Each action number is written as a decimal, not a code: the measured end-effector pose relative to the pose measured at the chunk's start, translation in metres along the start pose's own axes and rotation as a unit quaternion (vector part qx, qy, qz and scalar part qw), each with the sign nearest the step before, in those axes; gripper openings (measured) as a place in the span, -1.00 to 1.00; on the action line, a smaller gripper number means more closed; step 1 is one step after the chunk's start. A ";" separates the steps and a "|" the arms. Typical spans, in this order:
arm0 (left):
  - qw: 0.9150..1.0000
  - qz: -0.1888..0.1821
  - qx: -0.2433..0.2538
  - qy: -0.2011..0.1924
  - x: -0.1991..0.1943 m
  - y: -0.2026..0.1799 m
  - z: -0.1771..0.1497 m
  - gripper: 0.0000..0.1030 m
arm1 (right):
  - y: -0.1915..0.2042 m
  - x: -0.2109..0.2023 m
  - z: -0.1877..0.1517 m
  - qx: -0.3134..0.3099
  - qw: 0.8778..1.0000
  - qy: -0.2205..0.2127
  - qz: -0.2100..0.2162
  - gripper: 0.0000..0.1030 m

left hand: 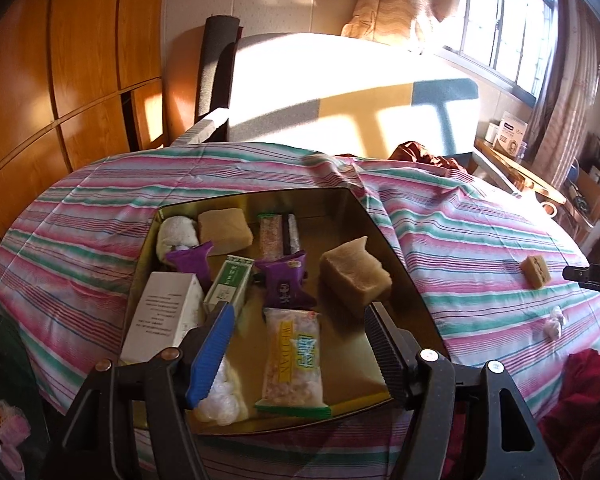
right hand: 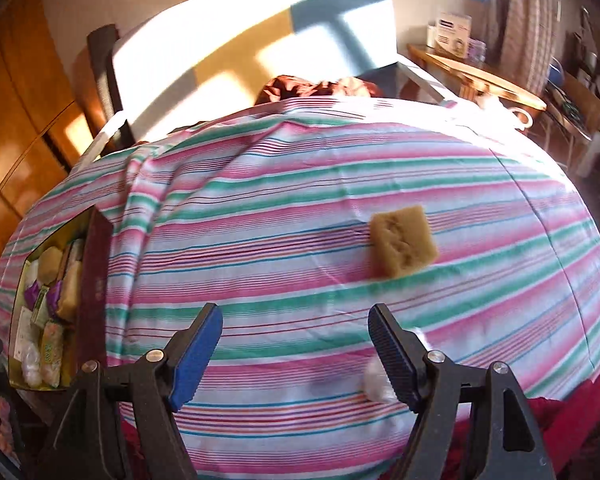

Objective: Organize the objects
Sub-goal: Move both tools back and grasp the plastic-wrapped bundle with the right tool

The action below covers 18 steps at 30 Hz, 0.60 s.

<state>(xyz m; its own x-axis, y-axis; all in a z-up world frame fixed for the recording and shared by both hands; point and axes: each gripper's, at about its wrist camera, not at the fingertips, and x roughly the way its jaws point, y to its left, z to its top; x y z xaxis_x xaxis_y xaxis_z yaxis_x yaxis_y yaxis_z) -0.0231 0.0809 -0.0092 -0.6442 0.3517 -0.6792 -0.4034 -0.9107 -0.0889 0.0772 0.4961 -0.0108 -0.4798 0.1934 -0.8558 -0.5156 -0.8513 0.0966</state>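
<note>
right tool (right hand: 296, 356) wide open, empty, over striped cloth (right hand: 260, 240). tan soap block (right hand: 403, 241) lies ahead and slightly right of it, apart, long axis slanting away to right. left tool (left hand: 300, 344) also spread wide, empty, above gold tin (left hand: 172, 216) already holding packets. right hand nearer block; likely next pick, then carry left to tin.

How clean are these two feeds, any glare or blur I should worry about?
Left wrist view: sharp on the tin, though sunlight blows out the white panel behind; strong fisheye bending at the edges. Right wrist view: motion-blurred, the tan block smeared, with glare along the cloth's far edge.
</note>
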 end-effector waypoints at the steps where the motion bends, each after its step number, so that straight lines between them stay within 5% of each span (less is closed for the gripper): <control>1: 1.000 -0.007 0.007 0.001 0.002 -0.008 0.002 0.33 | -0.014 0.003 0.000 0.007 1.000 0.015 -0.013 0.49; 10: 0.994 -0.077 0.078 0.026 0.025 -0.090 0.013 0.33 | -0.053 0.050 -0.017 0.001 0.989 0.144 -0.024 0.49; 13: 0.990 -0.096 0.098 0.036 0.033 -0.116 0.014 0.33 | -0.060 0.056 -0.014 0.022 0.988 0.153 -0.022 0.46; 17: 0.985 -0.118 0.119 0.046 0.045 -0.147 0.019 0.33 | -0.071 0.074 -0.016 0.052 0.978 0.202 0.005 0.26; 18: 0.984 -0.123 0.124 0.047 0.048 -0.155 0.021 0.33 | -0.072 0.074 -0.016 0.053 0.978 0.202 0.012 0.08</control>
<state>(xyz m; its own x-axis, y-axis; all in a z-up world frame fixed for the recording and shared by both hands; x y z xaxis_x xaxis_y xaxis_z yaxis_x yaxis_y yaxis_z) -0.0048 0.2432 -0.0129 -0.4494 0.5221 -0.7248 -0.6927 -0.7160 -0.0863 0.0899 0.5643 -0.0893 -0.1840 -0.0527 -0.9815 -0.5880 -0.7943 0.1528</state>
